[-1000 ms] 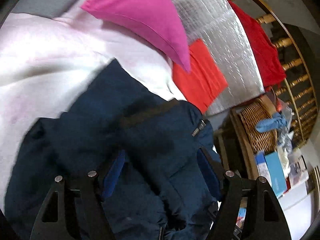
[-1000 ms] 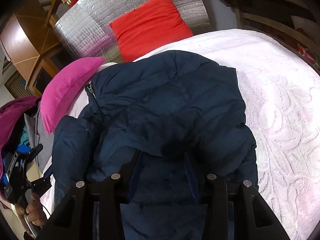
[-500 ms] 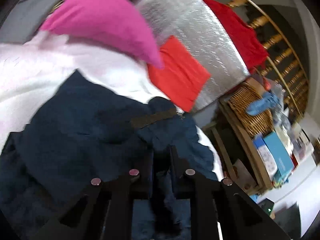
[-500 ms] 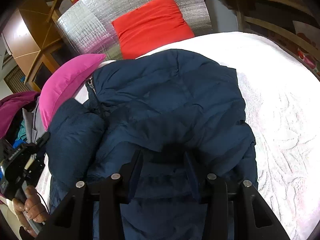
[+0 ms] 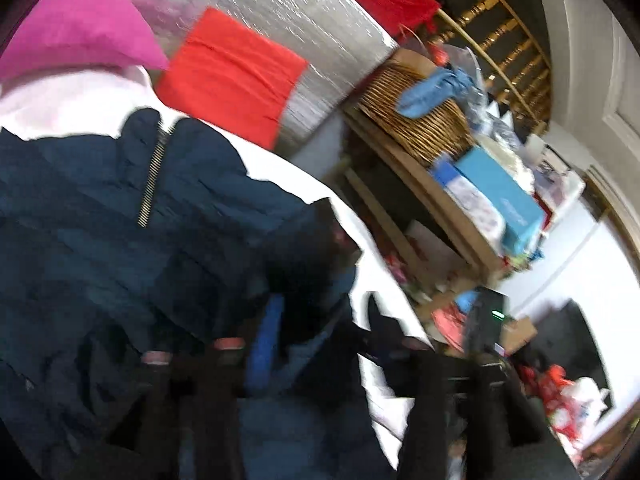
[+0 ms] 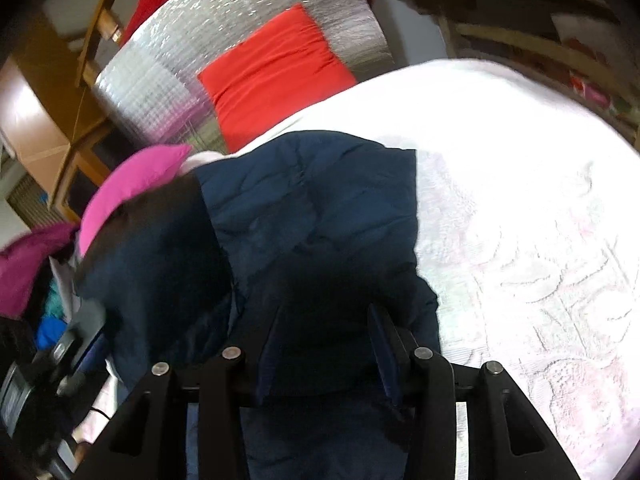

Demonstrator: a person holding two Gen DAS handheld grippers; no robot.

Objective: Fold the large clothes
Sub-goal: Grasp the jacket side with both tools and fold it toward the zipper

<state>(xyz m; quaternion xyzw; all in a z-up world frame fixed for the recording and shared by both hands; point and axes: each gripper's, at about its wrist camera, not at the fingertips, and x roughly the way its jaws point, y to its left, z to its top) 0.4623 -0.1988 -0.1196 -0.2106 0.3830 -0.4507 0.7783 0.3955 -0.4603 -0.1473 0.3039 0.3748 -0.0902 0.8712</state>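
Bed: the white bedspread (image 6: 520,200) fills the right side of your right wrist view, with a raised leaf pattern; in the left wrist view a strip of it (image 5: 280,168) shows past the jacket's edge.
Jacket: your dark blue padded jacket (image 6: 320,220) lies on the bed, toward its left side in the right wrist view, one part bulging up at the left. In the left wrist view it (image 5: 120,240) covers the lower left, with a gold zip (image 5: 152,176) running down near the collar.
Silver sheet: a quilted foil sheet (image 6: 240,40) stands at the head of the bed.
Red cushion: it (image 6: 276,72) leans on the foil sheet, just beyond the jacket.
Pink cushion: it (image 6: 132,184) lies at the jacket's upper left, touching the dark cloth.
Shelf: beside the bed in the left wrist view, a wooden shelf (image 5: 440,208) carries a wicker basket (image 5: 420,120) and a blue box (image 5: 500,196).
Right claw: your right claw (image 6: 324,356) points down at the near part of the jacket, and its two fingers press a fold of blue cloth between them.
Left claw: your left claw (image 5: 320,340) is blurred at the jacket's right edge. Its jaws are opening; jacket cloth lies between them, but you cannot tell from this blur whether the pads touch it.
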